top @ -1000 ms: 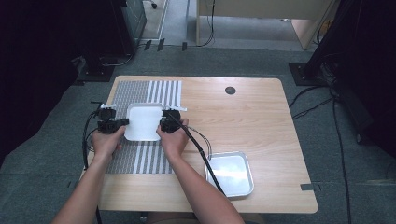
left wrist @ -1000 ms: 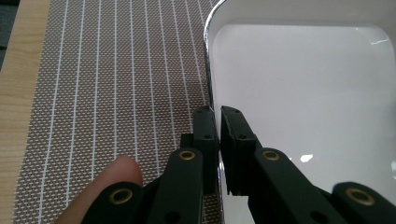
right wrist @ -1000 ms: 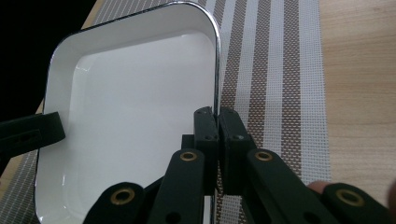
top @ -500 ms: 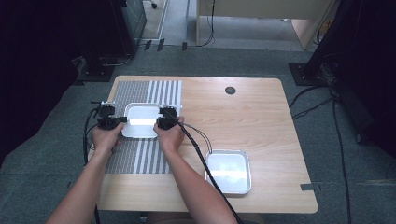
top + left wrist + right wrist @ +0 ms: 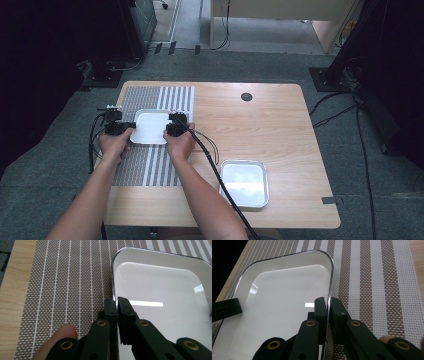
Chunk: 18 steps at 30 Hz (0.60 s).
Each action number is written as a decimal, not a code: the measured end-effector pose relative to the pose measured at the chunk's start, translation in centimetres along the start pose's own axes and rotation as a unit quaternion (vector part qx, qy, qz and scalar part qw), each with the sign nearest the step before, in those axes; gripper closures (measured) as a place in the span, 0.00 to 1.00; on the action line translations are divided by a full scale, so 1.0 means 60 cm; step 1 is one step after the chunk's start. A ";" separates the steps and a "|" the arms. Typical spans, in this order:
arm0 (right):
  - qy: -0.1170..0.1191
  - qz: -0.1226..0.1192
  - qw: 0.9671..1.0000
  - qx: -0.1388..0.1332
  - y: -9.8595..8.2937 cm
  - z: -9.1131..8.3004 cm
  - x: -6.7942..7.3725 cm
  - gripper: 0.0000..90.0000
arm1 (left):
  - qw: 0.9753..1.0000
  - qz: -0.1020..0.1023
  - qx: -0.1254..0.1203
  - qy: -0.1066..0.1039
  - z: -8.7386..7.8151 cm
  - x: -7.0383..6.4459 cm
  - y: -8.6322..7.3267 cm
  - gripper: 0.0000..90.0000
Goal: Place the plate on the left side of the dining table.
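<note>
A: Where does the work stand right now?

B: The white tray (image 5: 150,126) sits on the striped placemat (image 5: 150,165) at the left part of the desk (image 5: 280,125). Both grips are already made. The left hand-held gripper (image 5: 131,126) is clamped on the tray's left rim, and the right hand-held gripper (image 5: 167,130) is clamped on its right rim.

A: Are you sure they are really closed on it?

B: Yes. In the left gripper view the two black jaws of the left hand-held gripper (image 5: 116,301) pinch the thin edge of the white tray (image 5: 162,290), one jaw outside over the placemat (image 5: 62,285) and one inside. The right gripper view shows the same for the right hand-held gripper (image 5: 328,302) on the opposite rim of the white tray (image 5: 284,290), with the placemat (image 5: 374,277) beside it.

A: Is the tray lifted?

B: I can't tell from these pictures whether it rests on the mat or hangs just above it. It looks level, held evenly from both sides.

A: So what remains?

B: I judge the grasping as done and the carrying or placing as the open part. A second tray, the metal tray (image 5: 245,182), lies well apart at the near right of the desk, empty and untouched. Whether the white one is meant to go there I can't say; nothing yet links the two.
</note>
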State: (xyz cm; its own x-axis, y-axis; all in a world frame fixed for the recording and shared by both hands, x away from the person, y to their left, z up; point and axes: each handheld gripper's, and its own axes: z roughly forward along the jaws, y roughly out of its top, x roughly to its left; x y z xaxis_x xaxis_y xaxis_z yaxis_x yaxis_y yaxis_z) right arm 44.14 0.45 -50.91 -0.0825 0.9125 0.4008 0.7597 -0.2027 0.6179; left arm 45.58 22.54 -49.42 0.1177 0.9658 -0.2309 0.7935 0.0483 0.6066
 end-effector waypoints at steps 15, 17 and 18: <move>0.022 -0.090 0.995 -0.035 0.013 -0.039 -0.013 0.59 | 0.999 0.025 -0.034 0.020 -0.032 -0.020 -0.015 0.53; 0.012 -0.103 0.994 -0.039 0.015 -0.049 -0.014 0.53 | 0.999 0.023 -0.035 0.014 -0.039 -0.022 -0.019 0.51; 0.005 -0.106 0.994 -0.038 0.015 -0.054 -0.015 0.49 | 0.999 0.023 -0.033 0.011 -0.041 -0.024 -0.022 0.51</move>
State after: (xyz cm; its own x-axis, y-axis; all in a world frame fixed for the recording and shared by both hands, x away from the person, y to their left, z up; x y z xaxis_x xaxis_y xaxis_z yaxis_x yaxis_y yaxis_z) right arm 42.84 -1.70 -48.52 -0.2424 0.9338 0.2631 0.6737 -0.0331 0.7383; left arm 42.90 21.75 -47.99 0.1403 0.9726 -0.1855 0.7457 0.0195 0.6660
